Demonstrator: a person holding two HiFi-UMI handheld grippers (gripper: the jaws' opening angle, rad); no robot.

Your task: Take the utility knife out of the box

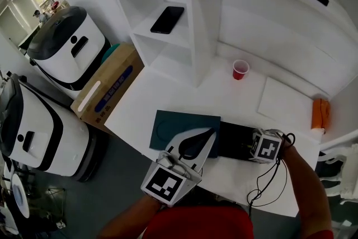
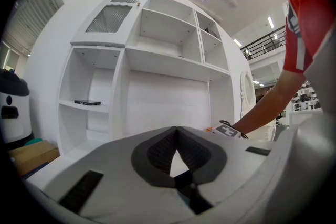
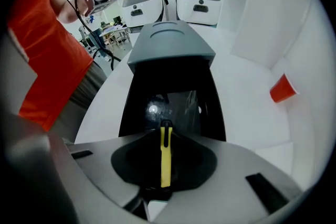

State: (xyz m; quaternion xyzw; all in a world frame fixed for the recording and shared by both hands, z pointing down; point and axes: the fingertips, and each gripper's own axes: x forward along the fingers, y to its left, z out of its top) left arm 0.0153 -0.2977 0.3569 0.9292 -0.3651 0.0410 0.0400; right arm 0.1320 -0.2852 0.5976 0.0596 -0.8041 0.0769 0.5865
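Right gripper view: gripping utility knife (image 3: 166, 160) with right gripper (image 3: 165, 128), down in box (image 3: 137, 97). Lift straight up, clear of walls. Hold left gripper (image 2: 177, 131), clenched empty, aside.

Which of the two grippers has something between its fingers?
The right gripper: a yellow utility knife is pinched between its fingers. The left gripper has its fingers together with nothing between them.

Utility knife (image 3: 166, 157) near end hidden between right gripper (image 3: 166, 131) fingers (image 3: 131, 162); box (image 1: 235, 140) right end hidden under gripper.
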